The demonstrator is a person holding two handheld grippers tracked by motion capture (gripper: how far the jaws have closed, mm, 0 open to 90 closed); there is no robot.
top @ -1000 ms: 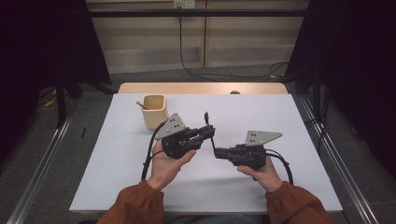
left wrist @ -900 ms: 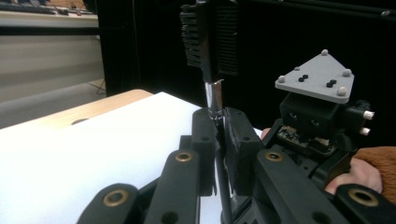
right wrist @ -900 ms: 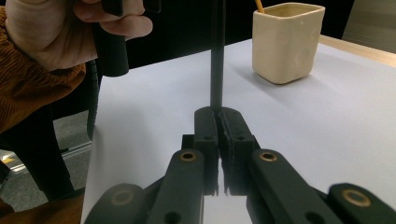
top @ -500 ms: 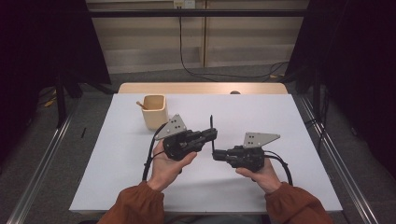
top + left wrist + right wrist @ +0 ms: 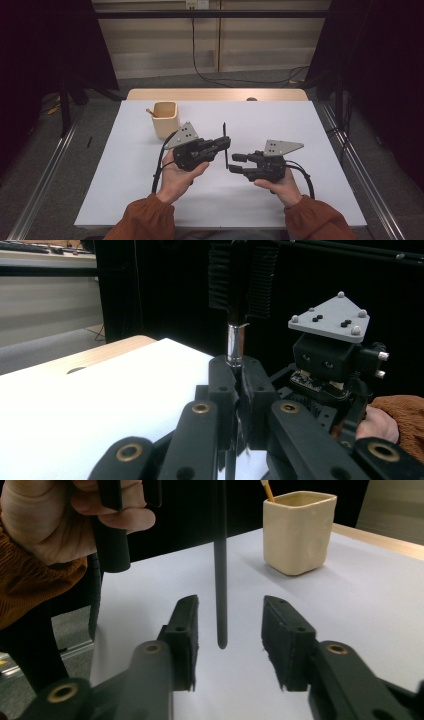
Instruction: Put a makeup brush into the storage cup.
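Observation:
A slim black pen point(image 5: 225, 145) with a silver band point(image 5: 234, 342) stands nearly upright above the white table cover point(image 5: 300, 130). My left gripper point(image 5: 222, 144) is shut on its middle, and its jaws point(image 5: 237, 365) pinch the barrel just below the band. My right gripper point(image 5: 236, 163) sits close at the right, and its jaws have just been opening. The pen's lower end point(image 5: 220, 630) hangs in the gap of my right gripper point(image 5: 230, 605), clear of both pads point(image 5: 186, 625).
A cream square cup point(image 5: 165, 119) with a pencil point(image 5: 150, 112) in it stands at the back left of the cover, also shown as the cup point(image 5: 297, 532) in the right gripper view. A wooden table edge point(image 5: 215, 94) runs behind. Metal rails flank the table.
The right gripper's jaws have parted and let go of the pen's lower end. The pen has turned from a slight lean to nearly upright in the left gripper. Both hands stay put.

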